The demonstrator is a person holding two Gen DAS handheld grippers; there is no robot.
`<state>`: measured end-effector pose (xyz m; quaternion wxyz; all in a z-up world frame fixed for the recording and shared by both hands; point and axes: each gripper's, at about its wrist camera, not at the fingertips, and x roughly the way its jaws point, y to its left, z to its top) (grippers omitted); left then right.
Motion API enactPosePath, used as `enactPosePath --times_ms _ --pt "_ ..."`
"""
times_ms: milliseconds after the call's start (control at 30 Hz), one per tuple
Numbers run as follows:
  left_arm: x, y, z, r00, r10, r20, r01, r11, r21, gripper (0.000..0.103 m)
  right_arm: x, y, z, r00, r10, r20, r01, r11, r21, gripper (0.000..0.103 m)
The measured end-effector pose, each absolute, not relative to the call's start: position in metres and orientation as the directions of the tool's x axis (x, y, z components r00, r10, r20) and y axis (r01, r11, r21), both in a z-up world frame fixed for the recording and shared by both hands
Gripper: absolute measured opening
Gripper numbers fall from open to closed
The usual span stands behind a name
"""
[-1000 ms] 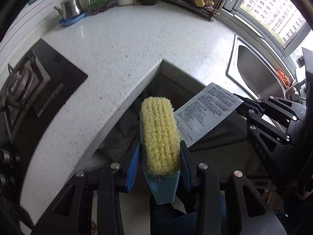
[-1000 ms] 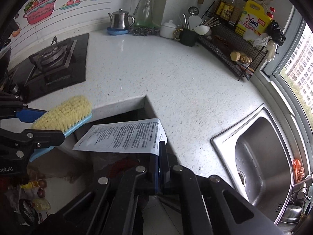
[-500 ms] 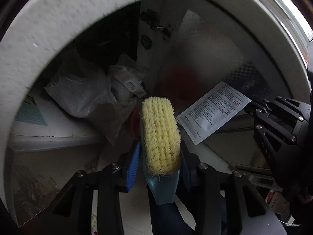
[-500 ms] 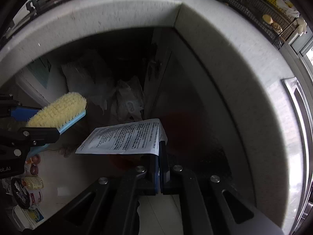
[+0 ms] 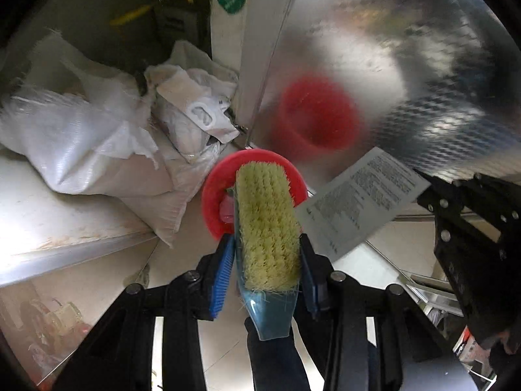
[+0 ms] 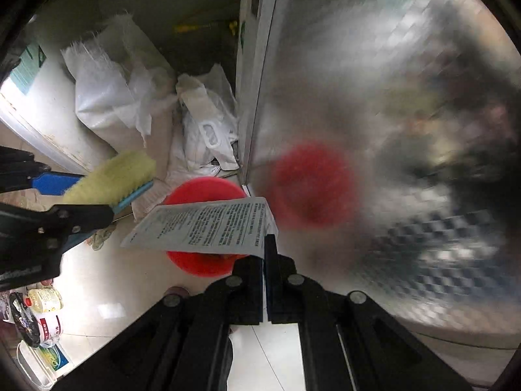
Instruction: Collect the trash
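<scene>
Down at floor level, below the desk edge that filled both views a second ago, both hand-held grippers now point steeply at a red bin (image 5: 215, 195) on the pale tiles. Going left to right in the left wrist view: white sacks and plastic bags (image 5: 97, 137) slump at ten o'clock against the open cupboard; the left hand-held gripper (image 5: 267, 254) sits at the centre, clenched on a scrubbing brush (image 5: 267, 224) with yellow bristles and a blue back, its bristle end overlapping the bin's rim; at three o'clock the right hand-held gripper (image 6: 265, 251) pinches one corner of a printed paper sheet (image 6: 208, 228), jaws fully closed on it. Behind, an embossed metal door (image 5: 423, 81) mirrors the bin as a red blur (a reflection, not a second bin).

Neither grip has altered over the last second; what changed is height, since stove, kettle and sink have dropped out of sight and the bin has come in.

For the task, I judge the carry nearly over: the sheet hangs across the bin's mouth in the right wrist view, so letting go there looks likely to land it inside. Being light, it could drift aside.
</scene>
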<state>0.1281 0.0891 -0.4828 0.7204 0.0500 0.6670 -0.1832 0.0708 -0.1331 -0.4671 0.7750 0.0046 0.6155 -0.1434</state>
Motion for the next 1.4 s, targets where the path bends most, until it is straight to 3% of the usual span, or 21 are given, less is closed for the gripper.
enactPosePath --times_ms 300,367,433,467,600,833,1233,1267,1333,1367,1400 --pt "0.140 0.080 -0.509 0.032 -0.192 -0.981 0.324 0.930 -0.171 0.037 0.071 -0.128 -0.495 0.193 -0.204 -0.960 0.223 0.962 -0.159 0.001" --pt "0.143 0.080 -0.514 0.025 -0.199 -0.980 0.333 0.926 -0.179 0.048 0.071 -0.128 -0.496 0.195 -0.204 -0.959 0.218 0.963 -0.161 0.001" --pt "0.142 0.079 -0.513 0.037 -0.186 -0.982 0.341 0.926 -0.162 0.080 0.069 -0.129 -0.494 0.195 -0.204 -0.959 0.216 0.963 -0.161 0.001" --pt "0.142 0.079 -0.512 0.042 -0.182 -0.982 0.342 0.927 -0.157 0.083 0.069 -0.129 -0.495 0.190 -0.207 -0.960 0.216 0.962 -0.165 0.000" --pt "0.142 0.082 -0.512 0.042 -0.192 -0.980 0.320 0.932 -0.169 0.085 0.069 -0.129 -0.496 0.179 -0.210 -0.961 0.211 0.962 -0.171 0.000" --pt "0.127 0.089 -0.508 0.085 -0.101 -0.991 0.302 0.951 -0.071 0.103 0.067 -0.128 -0.492 0.158 -0.214 -0.964 0.185 0.965 -0.184 0.001" --pt "0.106 0.135 -0.516 0.085 -0.077 -0.993 0.164 0.985 -0.062 0.103 0.085 -0.110 -0.515 0.119 -0.179 -0.977 0.119 0.979 -0.165 0.002" --pt "0.104 0.139 -0.516 0.085 -0.074 -0.994 0.158 0.986 -0.060 0.103 0.086 -0.108 -0.518 0.121 -0.182 -0.976 0.116 0.979 -0.168 0.006" --pt "0.100 0.147 -0.518 0.080 -0.071 -0.994 0.144 0.988 -0.059 0.103 0.089 -0.103 -0.527 0.119 -0.186 -0.975 0.101 0.979 -0.174 0.024" --pt "0.099 0.149 -0.518 0.077 -0.071 -0.994 0.138 0.989 -0.060 0.103 0.091 -0.101 -0.531 0.112 -0.189 -0.976 0.096 0.979 -0.178 0.043" --pt "0.097 0.152 -0.519 0.074 -0.072 -0.995 0.135 0.989 -0.062 0.103 0.093 -0.100 -0.534 0.107 -0.192 -0.976 0.094 0.979 -0.182 0.056"
